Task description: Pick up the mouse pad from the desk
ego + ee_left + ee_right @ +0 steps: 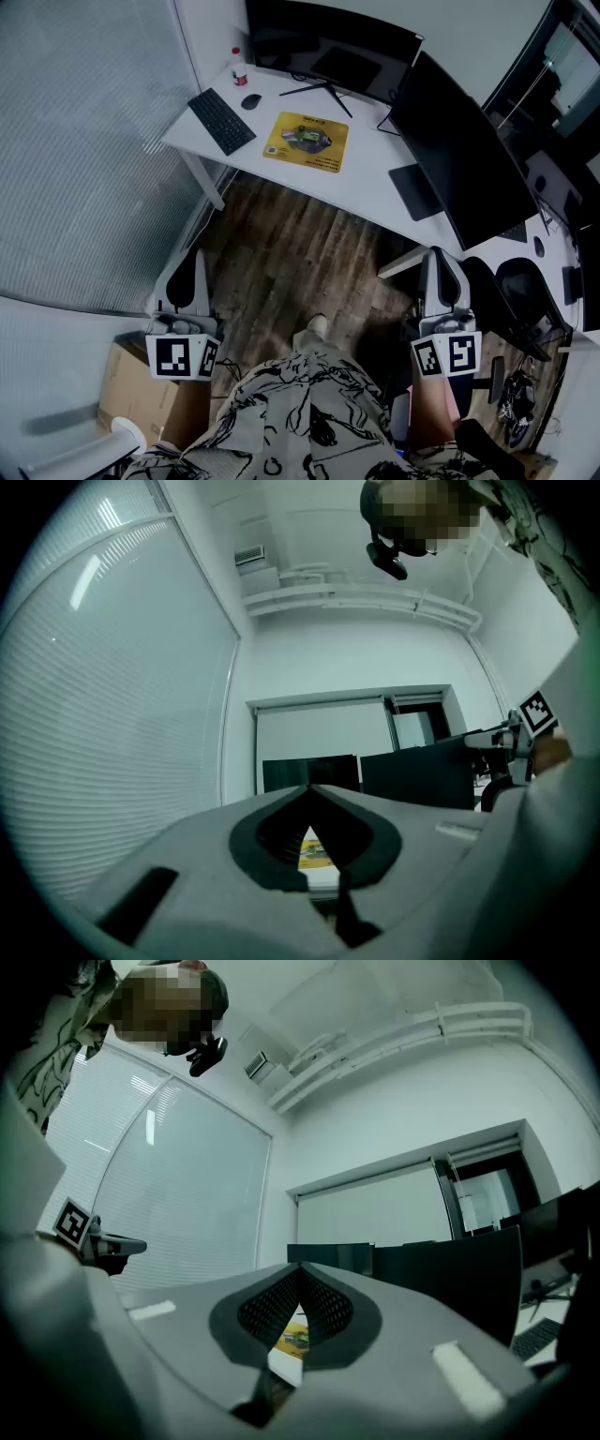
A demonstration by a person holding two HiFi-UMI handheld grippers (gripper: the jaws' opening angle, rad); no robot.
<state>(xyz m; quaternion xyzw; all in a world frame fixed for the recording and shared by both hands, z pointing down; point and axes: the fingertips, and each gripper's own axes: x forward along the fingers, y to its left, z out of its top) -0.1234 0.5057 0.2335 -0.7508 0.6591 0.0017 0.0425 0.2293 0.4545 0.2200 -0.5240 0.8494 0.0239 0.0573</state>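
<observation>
A yellow mouse pad (307, 142) with a printed picture lies flat on the white desk (370, 169), in front of the left monitor. Through the small gap behind each gripper's jaws a strip of the mouse pad (316, 849) shows in the left gripper view, and the mouse pad (293, 1339) also shows in the right gripper view. My left gripper (197, 265) hangs low at the left, far from the desk, jaws shut and empty. At the right, my right gripper (439, 263) is also shut with nothing in it.
A black keyboard (221, 121), a black mouse (250, 101) and a small red-capped bottle (239, 70) lie at the desk's left end. Two dark monitors (333, 47) stand behind. A cardboard box (145, 398) sits at lower left, a chair (520, 295) at right, wooden floor (300, 258) between.
</observation>
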